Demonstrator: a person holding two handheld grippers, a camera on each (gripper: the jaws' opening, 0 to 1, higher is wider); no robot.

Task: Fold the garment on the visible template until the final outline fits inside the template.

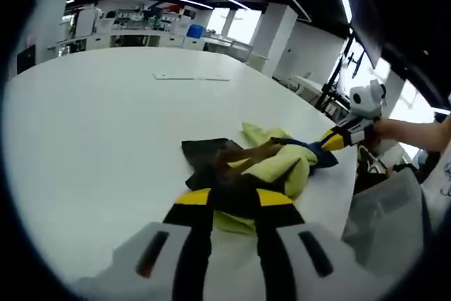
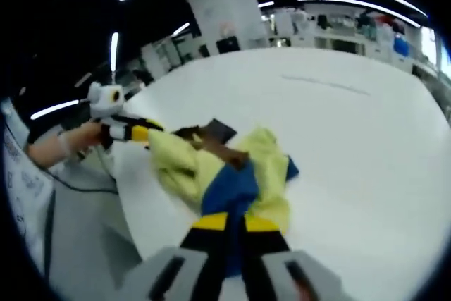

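Garment point(image 1: 271, 167) stretched lengthwise between left gripper point(image 1: 232, 199) and right gripper point(image 2: 236, 225), each with fingers clenched on an opposite end above the tabletop point(image 1: 106, 125).

White table point(image 1: 106, 125); shelves point(image 1: 141, 22) and a pillar point(image 1: 271, 40) stand beyond.

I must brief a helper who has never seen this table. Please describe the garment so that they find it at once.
On the big white table, near its edge, lies a crumpled garment pinched between the left gripper and right gripper. It is yellow-green with blue and dark patches.
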